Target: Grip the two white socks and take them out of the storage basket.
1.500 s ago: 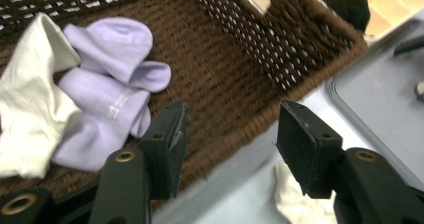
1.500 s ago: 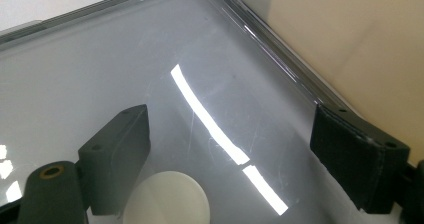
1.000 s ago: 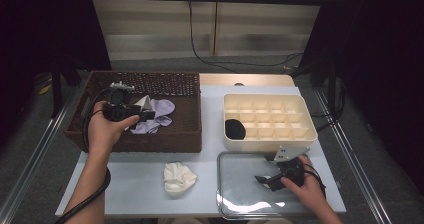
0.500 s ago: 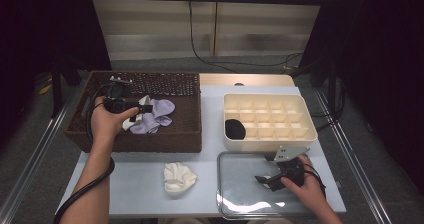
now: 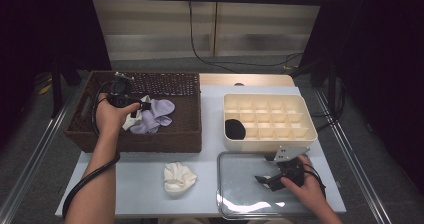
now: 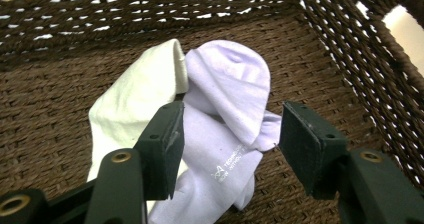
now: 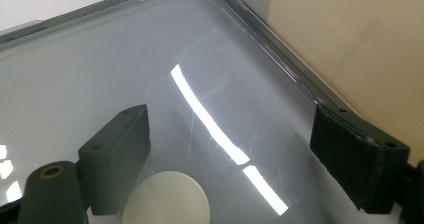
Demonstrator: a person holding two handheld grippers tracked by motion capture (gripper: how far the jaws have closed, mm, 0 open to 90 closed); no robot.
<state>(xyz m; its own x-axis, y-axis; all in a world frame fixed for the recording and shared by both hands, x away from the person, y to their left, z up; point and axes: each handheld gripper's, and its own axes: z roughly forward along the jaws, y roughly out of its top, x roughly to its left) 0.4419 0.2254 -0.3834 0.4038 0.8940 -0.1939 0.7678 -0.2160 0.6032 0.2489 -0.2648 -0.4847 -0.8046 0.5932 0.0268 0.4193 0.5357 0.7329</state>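
Observation:
A lavender sock and a white sock lie together on the floor of the brown wicker basket. My left gripper hangs open just above them, its jaws astride the lavender sock without touching it. Another balled white sock lies on the table in front of the basket. My right gripper stands open over the clear plastic lid, holding nothing.
A cream divided organiser box stands at the right beyond the lid, with a black balled sock in its near left cell. The basket's woven walls rise close around the left gripper. Metal rails run along both table sides.
My left gripper has moved down and slightly right, closer to the socks in the basket. The right gripper has stayed over the lid.

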